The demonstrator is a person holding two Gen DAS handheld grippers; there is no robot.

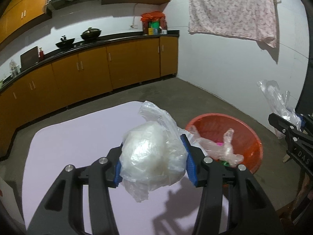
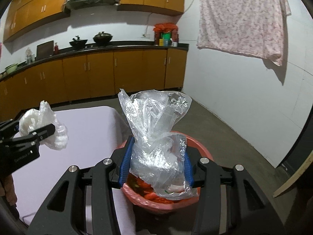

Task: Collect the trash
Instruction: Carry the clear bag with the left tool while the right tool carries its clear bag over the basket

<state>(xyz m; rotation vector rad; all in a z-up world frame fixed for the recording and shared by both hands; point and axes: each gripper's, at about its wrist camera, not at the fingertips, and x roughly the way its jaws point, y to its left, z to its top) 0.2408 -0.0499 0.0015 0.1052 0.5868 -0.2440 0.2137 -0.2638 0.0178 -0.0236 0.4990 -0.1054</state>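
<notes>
Left gripper (image 1: 153,162) clamps a milky crumpled plastic bag (image 1: 152,154) above the table's (image 1: 78,137) right edge; right gripper (image 2: 156,166) clamps a clear crinkled plastic bag (image 2: 156,150) above the red round bin (image 2: 203,152).

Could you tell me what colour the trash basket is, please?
Orange-red trash basket, clearest in the left wrist view.

The left tool (image 1: 153,161) grips a crumpled white plastic bag (image 1: 154,154) between its blue pads, held above the right edge of the pale lilac desk (image 1: 68,146). Just beyond that edge, on the floor, stands an orange basin (image 1: 252,146) with clear plastic scraps inside. At the far right the right tool (image 1: 293,125) clamps another clear bag (image 1: 277,101) (partly cut off by the frame).
</notes>
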